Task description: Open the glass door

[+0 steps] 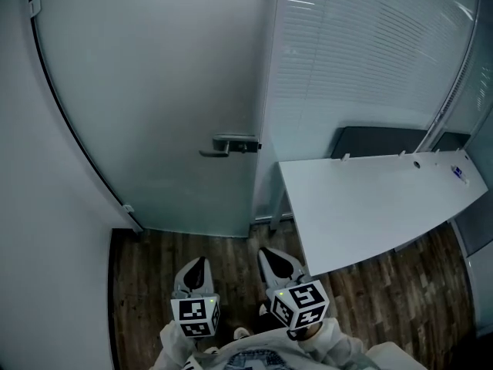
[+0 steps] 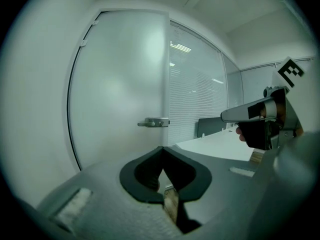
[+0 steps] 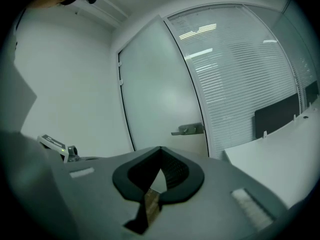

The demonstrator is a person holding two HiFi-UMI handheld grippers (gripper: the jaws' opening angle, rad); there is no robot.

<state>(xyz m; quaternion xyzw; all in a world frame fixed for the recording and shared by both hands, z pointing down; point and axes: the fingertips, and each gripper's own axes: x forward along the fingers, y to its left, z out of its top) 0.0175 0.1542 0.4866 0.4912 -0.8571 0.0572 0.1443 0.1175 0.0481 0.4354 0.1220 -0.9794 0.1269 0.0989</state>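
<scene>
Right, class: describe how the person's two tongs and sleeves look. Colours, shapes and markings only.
The left tongs and the right tongs are both pale grey shells that taper towards the tip, with black linings inside. Each carries a white cube printed with black square markers. The person's sleeves are light grey. No cables show.
</scene>
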